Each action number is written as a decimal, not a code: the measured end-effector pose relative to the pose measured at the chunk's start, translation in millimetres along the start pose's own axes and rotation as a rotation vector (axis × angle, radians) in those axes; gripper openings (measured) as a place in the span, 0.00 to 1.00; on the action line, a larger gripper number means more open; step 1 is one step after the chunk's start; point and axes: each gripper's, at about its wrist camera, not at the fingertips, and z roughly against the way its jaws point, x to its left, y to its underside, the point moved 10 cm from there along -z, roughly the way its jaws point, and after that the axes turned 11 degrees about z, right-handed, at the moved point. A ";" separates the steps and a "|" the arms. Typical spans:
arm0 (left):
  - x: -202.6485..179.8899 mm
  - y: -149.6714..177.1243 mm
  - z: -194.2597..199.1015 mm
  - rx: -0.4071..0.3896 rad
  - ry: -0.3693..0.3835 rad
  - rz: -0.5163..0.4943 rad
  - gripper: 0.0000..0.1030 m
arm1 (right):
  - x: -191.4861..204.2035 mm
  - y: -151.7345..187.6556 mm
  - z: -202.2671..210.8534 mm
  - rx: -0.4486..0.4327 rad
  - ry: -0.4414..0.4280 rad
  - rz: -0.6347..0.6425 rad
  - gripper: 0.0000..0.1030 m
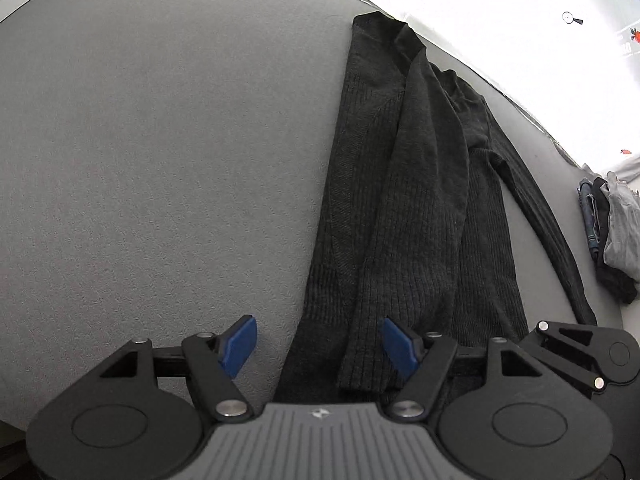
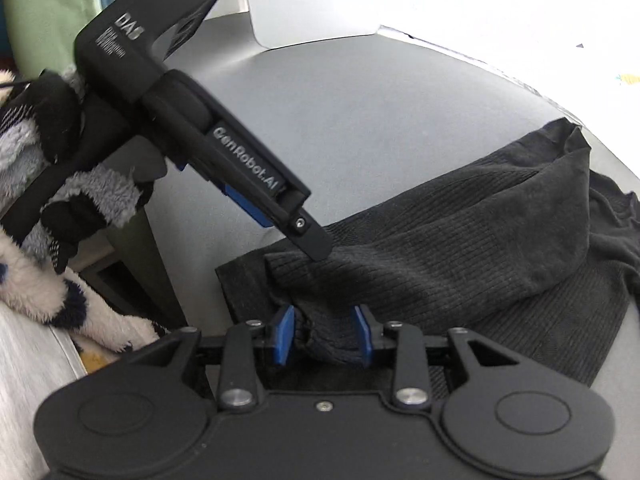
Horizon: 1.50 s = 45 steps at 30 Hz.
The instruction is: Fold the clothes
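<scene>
A dark charcoal ribbed knit sweater (image 1: 404,200) lies lengthwise on the grey table (image 1: 160,160), one side folded over its middle and a sleeve (image 1: 548,236) trailing along its right. My left gripper (image 1: 320,346) is open, its blue pads straddling the sweater's near hem and folded cuff without closing on them. In the right wrist view the sweater (image 2: 460,240) is bunched, and my right gripper (image 2: 323,334) has a fold of its near edge between the blue pads, the jaws partly closed around it. The left gripper's body (image 2: 224,148) reaches in from the upper left, its tip touching the cloth.
A small pile of other clothes, blue, black and grey (image 1: 612,224), lies at the table's right edge. A white cloth with carrot prints (image 1: 520,20) runs along the far side. A fluffy black-and-white sleeve (image 2: 60,208) and a grey chair back (image 2: 312,0) are at the left.
</scene>
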 end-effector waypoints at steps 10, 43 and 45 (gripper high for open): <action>7.2 -7.2 13.4 -0.049 -0.033 0.043 0.68 | 29.3 -2.2 -13.9 0.017 0.008 0.172 0.04; -124.5 -164.7 -32.7 -0.163 0.159 -0.169 0.68 | -255.0 24.7 2.7 -0.140 0.278 -0.695 0.17; -139.0 -188.2 -43.6 -0.168 0.183 -0.180 0.68 | -277.6 29.9 -13.4 -0.128 0.258 -0.764 0.17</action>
